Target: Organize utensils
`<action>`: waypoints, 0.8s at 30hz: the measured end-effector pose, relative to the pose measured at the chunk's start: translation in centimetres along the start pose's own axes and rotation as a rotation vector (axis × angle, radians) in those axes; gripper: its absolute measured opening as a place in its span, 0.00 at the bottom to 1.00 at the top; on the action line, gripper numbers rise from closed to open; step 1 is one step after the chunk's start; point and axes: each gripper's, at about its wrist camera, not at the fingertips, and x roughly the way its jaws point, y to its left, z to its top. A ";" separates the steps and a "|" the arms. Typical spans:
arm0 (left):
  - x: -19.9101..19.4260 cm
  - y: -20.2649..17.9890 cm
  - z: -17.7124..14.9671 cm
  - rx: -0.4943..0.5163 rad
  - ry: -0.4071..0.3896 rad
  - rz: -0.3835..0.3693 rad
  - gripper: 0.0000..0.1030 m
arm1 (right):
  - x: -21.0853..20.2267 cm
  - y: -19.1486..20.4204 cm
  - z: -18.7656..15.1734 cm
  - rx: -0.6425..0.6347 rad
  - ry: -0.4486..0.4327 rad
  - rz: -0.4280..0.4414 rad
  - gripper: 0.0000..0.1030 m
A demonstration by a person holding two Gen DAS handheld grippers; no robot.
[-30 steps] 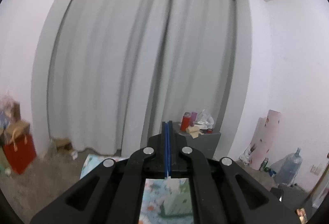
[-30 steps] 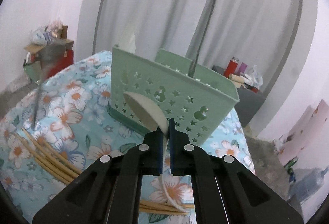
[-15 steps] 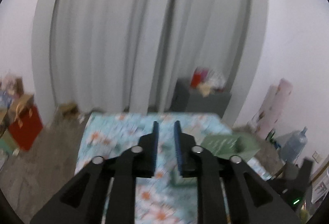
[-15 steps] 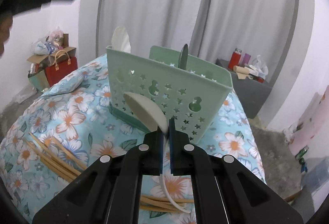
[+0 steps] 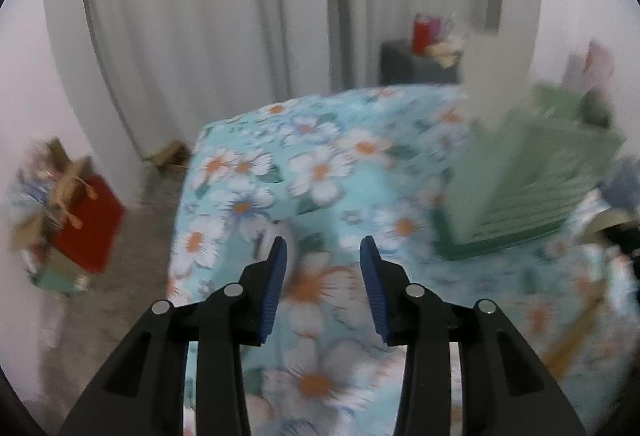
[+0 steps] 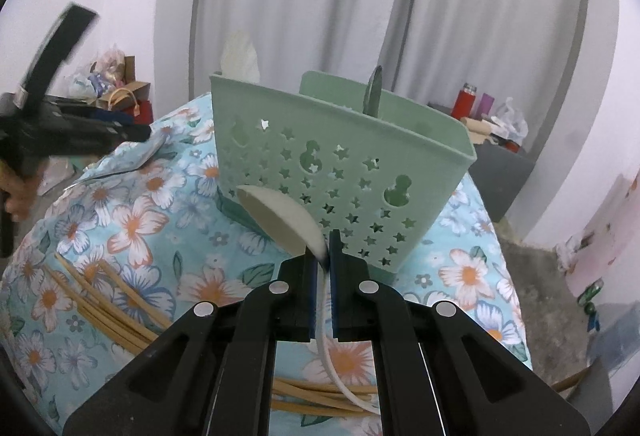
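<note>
My right gripper (image 6: 322, 242) is shut on a white spoon (image 6: 280, 218), its bowl raised just in front of the green perforated utensil holder (image 6: 340, 160). In the holder stand a metal utensil (image 6: 374, 92) and a white one (image 6: 240, 54). Bamboo chopsticks (image 6: 100, 296) lie on the floral cloth at the lower left and under the gripper. My left gripper (image 5: 323, 256) hangs over the floral cloth, jaws opening with nothing between them; the blurred holder (image 5: 532, 172) is to its right. The left gripper (image 6: 60, 116) also shows at the left edge of the right wrist view.
The table wears a blue floral cloth (image 6: 132, 204). A red gift bag (image 5: 88, 220) sits on the floor at the left. A dark side table (image 6: 500, 172) with a red bottle (image 6: 466, 102) stands behind at the right. Grey curtains hang at the back.
The left gripper has dropped and tilted down toward the cloth, and its jaws have parted. The metal utensil now stands in the holder. The right gripper has kept still with the spoon.
</note>
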 end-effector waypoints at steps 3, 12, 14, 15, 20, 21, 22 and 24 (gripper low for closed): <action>1.9 0.0 0.1 0.024 0.030 0.044 0.36 | 0.1 0.0 0.0 0.001 0.004 -0.001 0.04; 4.7 2.8 0.4 -0.101 0.095 0.084 0.01 | 0.2 -0.1 0.1 0.006 0.008 0.002 0.04; 4.1 3.2 0.6 -0.120 0.080 0.078 0.01 | 0.3 -0.1 0.0 0.009 0.007 0.004 0.04; 3.5 3.5 0.7 -0.134 0.069 0.072 0.01 | 0.3 -0.2 0.0 0.012 0.007 0.006 0.04; -0.9 4.8 2.1 -0.231 -0.022 0.000 0.01 | 0.3 -0.3 -0.1 0.020 0.002 0.009 0.04; -2.3 5.0 2.8 -0.261 -0.060 -0.036 0.01 | 0.3 -0.3 -0.2 0.021 0.001 0.009 0.04; -3.5 5.2 3.4 -0.282 -0.094 -0.066 0.01 | 0.2 -0.3 -0.2 0.022 0.001 0.010 0.04; -6.4 5.3 4.8 -0.318 -0.190 -0.136 0.01 | 0.2 -0.4 -0.2 0.027 0.001 0.013 0.04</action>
